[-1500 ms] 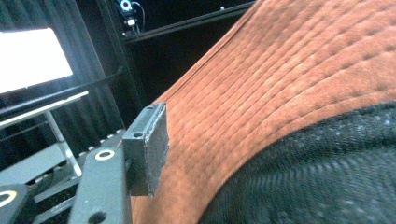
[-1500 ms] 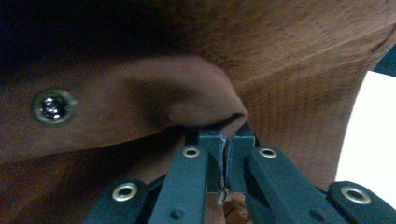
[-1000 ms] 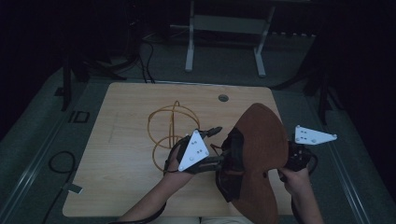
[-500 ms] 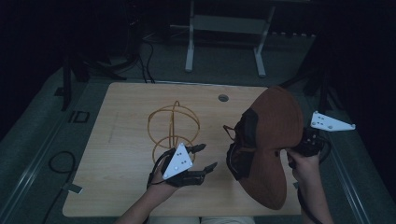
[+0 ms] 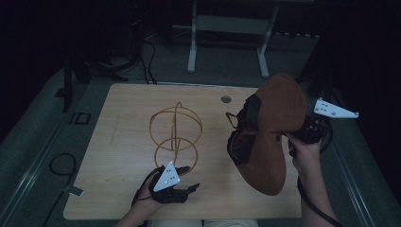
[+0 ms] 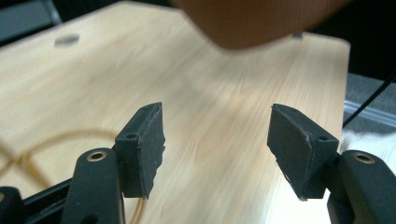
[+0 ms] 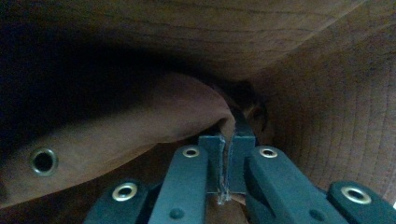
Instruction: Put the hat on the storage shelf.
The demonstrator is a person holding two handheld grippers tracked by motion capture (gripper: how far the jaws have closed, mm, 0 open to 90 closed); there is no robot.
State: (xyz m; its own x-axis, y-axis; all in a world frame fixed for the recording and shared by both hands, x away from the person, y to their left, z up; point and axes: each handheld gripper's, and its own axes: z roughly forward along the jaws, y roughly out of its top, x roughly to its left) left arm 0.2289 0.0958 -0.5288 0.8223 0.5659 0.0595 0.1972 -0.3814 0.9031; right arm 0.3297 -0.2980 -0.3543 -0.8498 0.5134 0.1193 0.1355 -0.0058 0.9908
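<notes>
The wire frame (image 5: 175, 132) lies on the surface (image 5: 123, 109), left of centre. The hat (image 5: 272, 137) hangs above the right half. The left gripper (image 5: 182, 187) sits near the front edge, before the frame.

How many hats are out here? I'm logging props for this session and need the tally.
1. A brown hat hangs off the table's right side, pinched by the right gripper. The wire stand at mid-table carries none.

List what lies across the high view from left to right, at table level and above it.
Cable loop on the floor → left gripper → wire stand → table hole → brown hat → right gripper, shut on the hat.
</notes>
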